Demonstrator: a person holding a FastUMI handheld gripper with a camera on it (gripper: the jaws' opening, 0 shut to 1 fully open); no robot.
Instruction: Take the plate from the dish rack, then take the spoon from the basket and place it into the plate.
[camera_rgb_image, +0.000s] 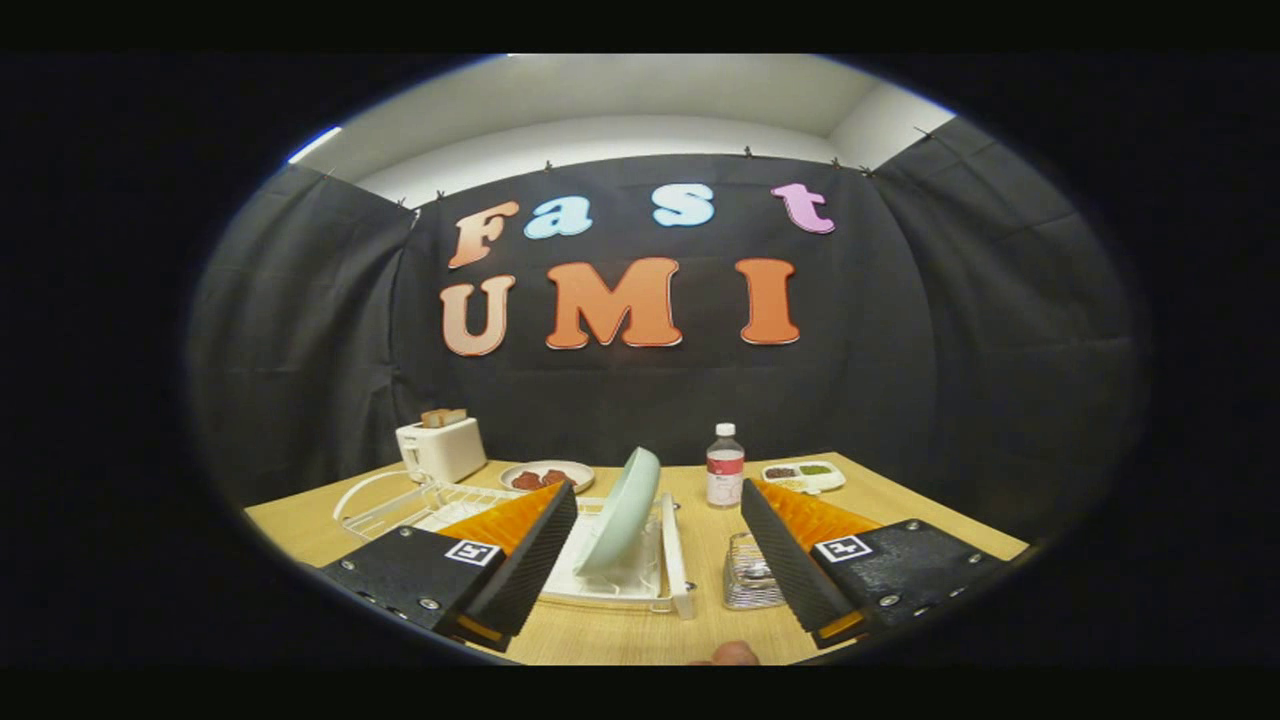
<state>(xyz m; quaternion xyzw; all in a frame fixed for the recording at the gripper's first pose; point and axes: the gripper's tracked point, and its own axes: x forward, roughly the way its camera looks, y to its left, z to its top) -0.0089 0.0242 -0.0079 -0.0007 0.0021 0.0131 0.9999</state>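
Note:
A pale green plate (622, 512) stands on edge in the white dish rack (676, 560), leaning slightly. A small wire mesh basket (750, 575) sits just right of the rack; its contents are too small to make out. My gripper (660, 505) is open, held above the table. The plate shows between the fingers, closer to the left finger (540, 550), and lies a little beyond the tips. The basket sits low beside the right finger (785, 550).
On the wooden table (900, 505), a white toaster (441, 450) stands at the back left, a plate of food (548, 476) behind the rack, a clear bottle (725, 466) and a small divided tray (803, 475) at the back right. A fingertip (737, 654) shows at the near edge.

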